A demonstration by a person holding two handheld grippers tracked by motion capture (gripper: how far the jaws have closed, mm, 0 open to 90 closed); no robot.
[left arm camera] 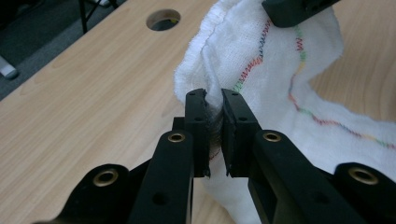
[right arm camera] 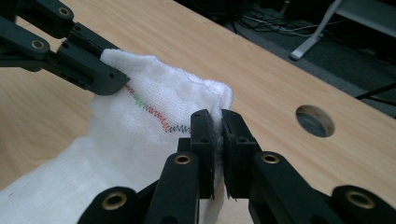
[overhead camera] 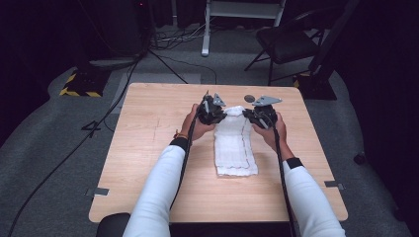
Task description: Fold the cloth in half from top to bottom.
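Note:
A white folded cloth (overhead camera: 235,143) with a thin multicoloured stitch line lies lengthwise on the wooden table (overhead camera: 148,148), its far end lifted off the top. My left gripper (overhead camera: 217,114) pinches the far left corner of that end; in the left gripper view the jaws (left arm camera: 214,116) are shut on a bunched edge of the cloth (left arm camera: 280,70). My right gripper (overhead camera: 253,116) holds the far right corner, its jaws (right arm camera: 217,135) shut on the cloth (right arm camera: 140,135). The near end of the cloth rests flat on the table.
A round hole (overhead camera: 249,98) in the tabletop lies just beyond the grippers near the far edge. Beyond the table stand a dark folding chair (overhead camera: 286,42) and a white frame (overhead camera: 222,19), with cables on the grey floor.

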